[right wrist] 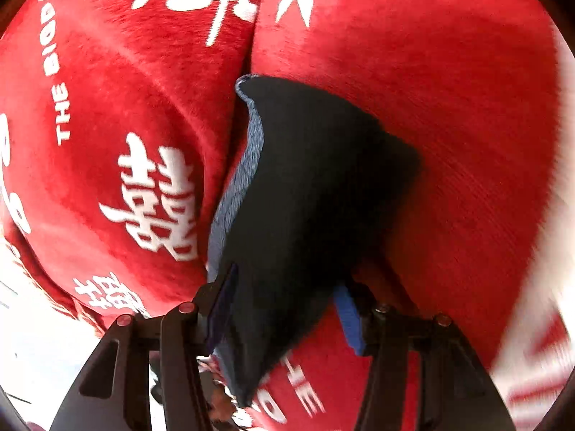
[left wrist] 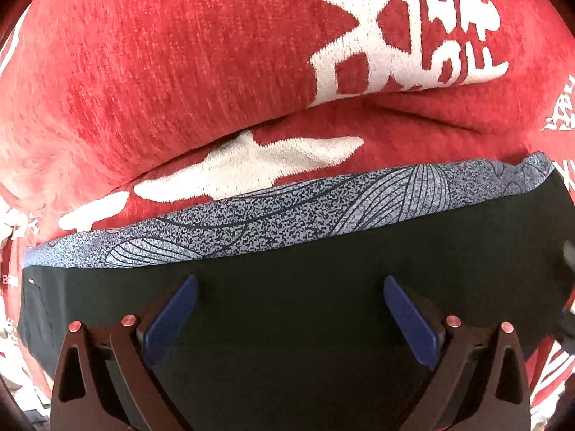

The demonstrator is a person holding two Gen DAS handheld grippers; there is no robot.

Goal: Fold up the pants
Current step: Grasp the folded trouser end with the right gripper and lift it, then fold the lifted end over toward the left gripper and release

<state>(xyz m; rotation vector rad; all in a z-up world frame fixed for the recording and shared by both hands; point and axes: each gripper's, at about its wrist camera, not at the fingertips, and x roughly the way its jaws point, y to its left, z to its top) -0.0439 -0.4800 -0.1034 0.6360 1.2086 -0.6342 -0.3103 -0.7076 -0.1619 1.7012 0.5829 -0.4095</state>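
Note:
The pants (left wrist: pixel 287 305) are black with a blue-grey patterned band (left wrist: pixel 273 215) along the far edge. They lie flat across the lower half of the left wrist view. My left gripper (left wrist: pixel 290 287) hovers over them with its jaws wide apart and nothing between them. In the right wrist view a bunched part of the pants (right wrist: pixel 305 197) runs forward between the jaws of my right gripper (right wrist: pixel 287 287). Its blue pads (right wrist: pixel 346 318) stand apart around the fabric; whether they pinch it is unclear.
A red plush cover with large white characters (left wrist: pixel 395 36) lies under the pants and fills both views, as in the right wrist view (right wrist: pixel 449 107). It has soft folds and a seam (right wrist: pixel 251 46). A white area shows at the lower left (right wrist: pixel 36 341).

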